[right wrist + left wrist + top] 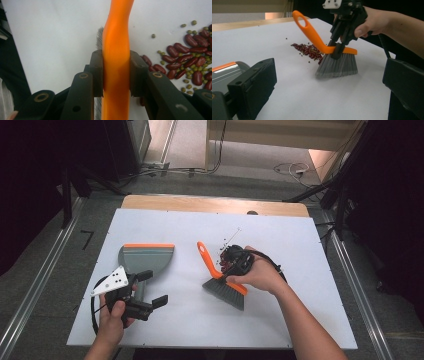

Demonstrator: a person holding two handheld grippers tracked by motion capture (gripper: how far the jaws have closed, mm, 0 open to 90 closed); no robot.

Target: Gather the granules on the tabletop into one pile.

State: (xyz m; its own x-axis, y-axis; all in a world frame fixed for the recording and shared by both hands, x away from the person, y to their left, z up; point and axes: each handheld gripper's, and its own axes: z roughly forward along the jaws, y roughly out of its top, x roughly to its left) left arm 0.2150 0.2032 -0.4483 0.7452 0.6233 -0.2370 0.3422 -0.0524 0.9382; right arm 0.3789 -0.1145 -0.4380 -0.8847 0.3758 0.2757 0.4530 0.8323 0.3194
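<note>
Surface: white board (300, 250) on a wooden table, grey floor and cables beyond it.
High view – right tool: right tool (234, 265) sits right of centre, held by a hand (262, 275); it pinches the brush.
High view – brush: brush (220, 280) stands with its orange handle slanting up to the left and its grey bristles down on the surface.
High view – beans: beans (223, 256) lie in a small dark pile just behind the brush, partly hidden by the right tool.
High view – dustpan: dustpan (146, 259) – grey with an orange edge – lies left of centre, well apart from the brush.
High view – left tool: left tool (149, 290) is spread, nothing between its jaws, just in front of the dustpan.
Left gripper view: jaws spread; brush (337, 63) bristles touch the surface, red and green beans (308, 50) piled against their far side.
Right gripper view: jaws pressed on the orange handle (116, 62); beans (190, 62) scattered beside it.
</note>
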